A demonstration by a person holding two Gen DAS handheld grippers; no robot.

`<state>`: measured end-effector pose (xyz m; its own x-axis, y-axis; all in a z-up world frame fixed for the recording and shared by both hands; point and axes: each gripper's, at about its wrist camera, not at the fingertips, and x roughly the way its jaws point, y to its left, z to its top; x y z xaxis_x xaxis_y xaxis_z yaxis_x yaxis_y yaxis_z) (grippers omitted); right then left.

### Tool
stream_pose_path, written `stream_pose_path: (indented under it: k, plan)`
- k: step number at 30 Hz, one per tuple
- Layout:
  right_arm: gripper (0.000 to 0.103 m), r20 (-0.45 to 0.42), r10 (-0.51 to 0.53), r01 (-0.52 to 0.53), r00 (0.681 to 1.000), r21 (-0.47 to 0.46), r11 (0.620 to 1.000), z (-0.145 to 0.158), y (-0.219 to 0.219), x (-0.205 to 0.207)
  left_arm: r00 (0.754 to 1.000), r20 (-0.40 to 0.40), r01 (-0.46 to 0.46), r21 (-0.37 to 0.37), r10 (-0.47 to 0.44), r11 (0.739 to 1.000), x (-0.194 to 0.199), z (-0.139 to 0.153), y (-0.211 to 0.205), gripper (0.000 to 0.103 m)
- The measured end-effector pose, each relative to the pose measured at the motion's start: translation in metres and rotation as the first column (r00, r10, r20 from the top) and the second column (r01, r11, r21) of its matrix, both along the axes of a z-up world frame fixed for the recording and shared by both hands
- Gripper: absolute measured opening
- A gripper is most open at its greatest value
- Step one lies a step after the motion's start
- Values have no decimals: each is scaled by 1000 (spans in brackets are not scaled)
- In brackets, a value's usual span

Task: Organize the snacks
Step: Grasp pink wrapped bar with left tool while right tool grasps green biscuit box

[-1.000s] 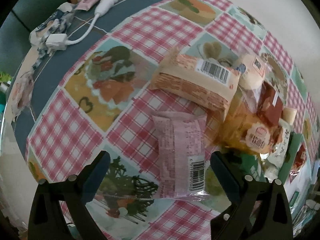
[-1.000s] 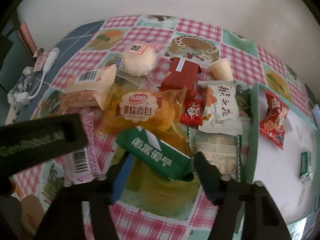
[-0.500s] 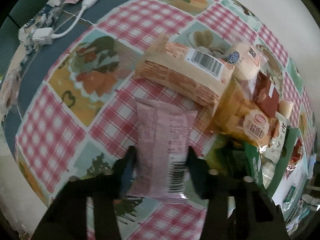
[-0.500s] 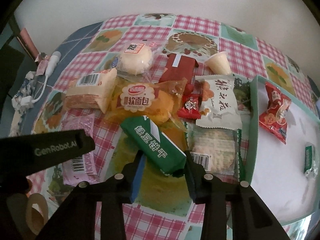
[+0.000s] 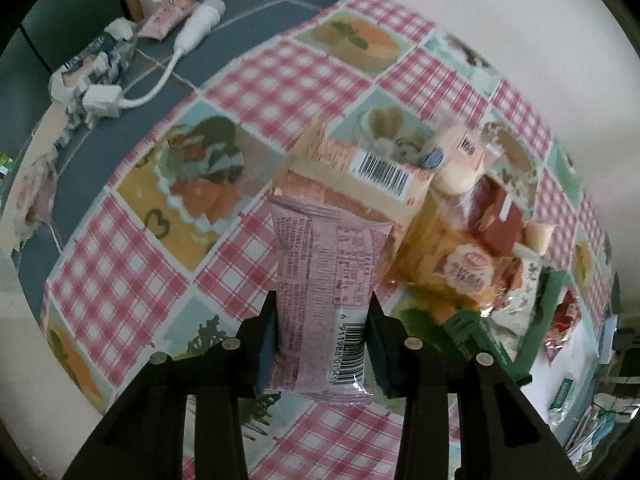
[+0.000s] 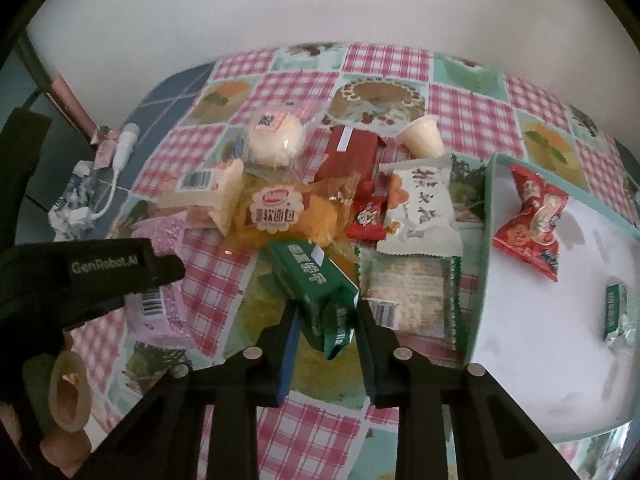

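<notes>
Left gripper (image 5: 322, 334) closing, pads pressing pink packet (image 5: 320, 276), barcode end blurred; right gripper (image 6: 326, 330) closing onto green packet (image 6: 316, 284), lower end hidden between fingers

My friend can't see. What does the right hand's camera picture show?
The right claw is closing on a green snack packet above a checked tablecloth covered with snacks. To its right, a white tray holds a red packet and a small green one.

two close downward views, shared snack pile (image 5: 460, 240)
</notes>
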<state>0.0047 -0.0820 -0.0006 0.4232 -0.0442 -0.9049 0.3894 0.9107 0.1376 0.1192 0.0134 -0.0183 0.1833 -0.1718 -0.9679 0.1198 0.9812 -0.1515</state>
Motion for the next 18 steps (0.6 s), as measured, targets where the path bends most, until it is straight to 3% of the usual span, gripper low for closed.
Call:
stream_pose_path:
  k: [8, 18]
  plan:
    - [25, 26, -5, 6, 1000, -10, 1000, 16, -10, -16, 998, 63, 23, -23, -21, 999, -2, 30, 23, 41]
    - [25, 88, -63, 62, 994, 15, 998, 41, -36, -41, 994, 90, 71, -20, -68, 997, -19, 42, 4, 41]
